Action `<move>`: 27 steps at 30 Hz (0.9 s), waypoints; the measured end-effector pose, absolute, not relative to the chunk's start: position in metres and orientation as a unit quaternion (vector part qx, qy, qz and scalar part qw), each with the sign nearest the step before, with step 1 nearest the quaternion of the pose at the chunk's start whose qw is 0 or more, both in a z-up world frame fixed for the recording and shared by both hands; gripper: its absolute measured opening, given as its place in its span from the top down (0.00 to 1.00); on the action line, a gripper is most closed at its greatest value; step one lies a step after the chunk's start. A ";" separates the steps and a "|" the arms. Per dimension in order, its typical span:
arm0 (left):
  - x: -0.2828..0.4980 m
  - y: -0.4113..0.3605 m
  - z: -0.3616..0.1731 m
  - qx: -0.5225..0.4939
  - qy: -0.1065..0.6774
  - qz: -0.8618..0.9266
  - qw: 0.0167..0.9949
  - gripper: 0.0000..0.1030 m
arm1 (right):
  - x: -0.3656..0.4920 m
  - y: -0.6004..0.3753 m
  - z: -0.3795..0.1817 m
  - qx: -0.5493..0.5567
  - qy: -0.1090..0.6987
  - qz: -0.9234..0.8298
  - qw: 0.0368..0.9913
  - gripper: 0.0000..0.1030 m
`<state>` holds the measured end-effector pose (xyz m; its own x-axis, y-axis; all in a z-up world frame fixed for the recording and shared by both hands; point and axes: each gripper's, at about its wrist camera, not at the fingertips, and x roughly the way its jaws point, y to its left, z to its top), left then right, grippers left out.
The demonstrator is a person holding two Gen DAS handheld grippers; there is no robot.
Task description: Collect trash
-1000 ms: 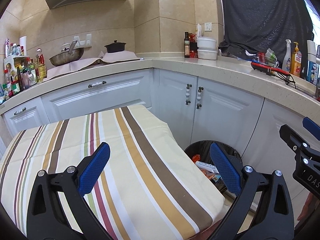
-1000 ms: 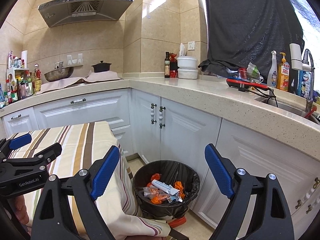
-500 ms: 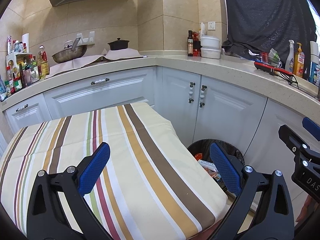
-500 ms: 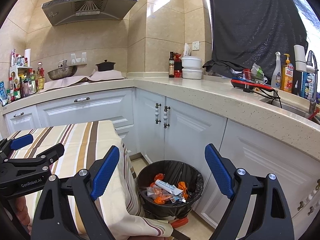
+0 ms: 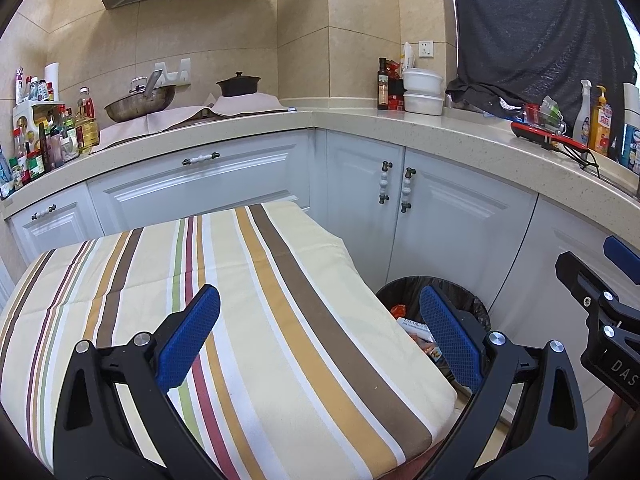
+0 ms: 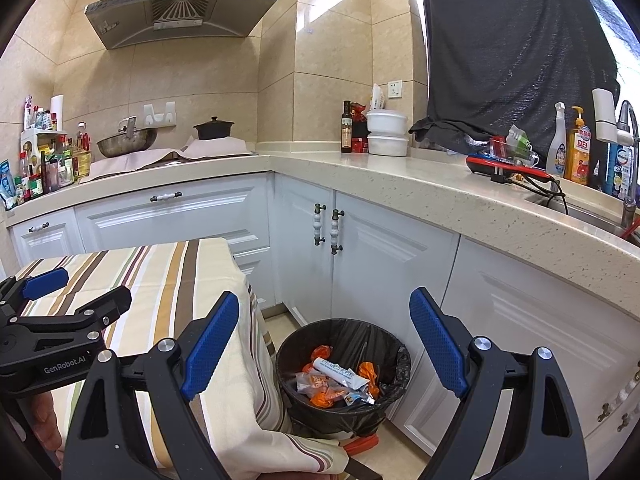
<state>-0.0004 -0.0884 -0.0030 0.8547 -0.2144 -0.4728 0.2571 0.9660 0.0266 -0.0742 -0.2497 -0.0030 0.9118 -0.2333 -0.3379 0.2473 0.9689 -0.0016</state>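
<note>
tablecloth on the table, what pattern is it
Cream tablecloth with lengthwise stripes in brown, tan, red and green; clearest in the left wrist view.

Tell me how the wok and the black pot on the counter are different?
The wok is shiny silver metal; the pot is black. The wok is wide, shallow and open, with something metal leaning in it; the pot is smaller and has a knobbed lid on. The wok sits to the left, the pot to the right. Both rest on a pale cloth.

Striped tablecloth [image 5: 248,320] covers near-left table. Far counter: wok [image 6: 126,142] and black pot [image 6: 214,128] left, stacked white bowls [image 6: 387,132] at corner, dish soap bottle [image 6: 578,152] right.
</note>
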 end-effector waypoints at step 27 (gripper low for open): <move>0.002 -0.087 -0.009 0.044 0.245 -0.122 0.961 0.05 | -0.070 -0.247 -0.006 0.021 0.173 -0.122 0.977 0.18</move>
<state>0.0024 -0.0874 -0.0090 0.8496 -0.2132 -0.4825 0.2569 0.9661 0.0254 -0.0703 -0.2474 -0.0062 0.9105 -0.2313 -0.3429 0.2456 0.9694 -0.0018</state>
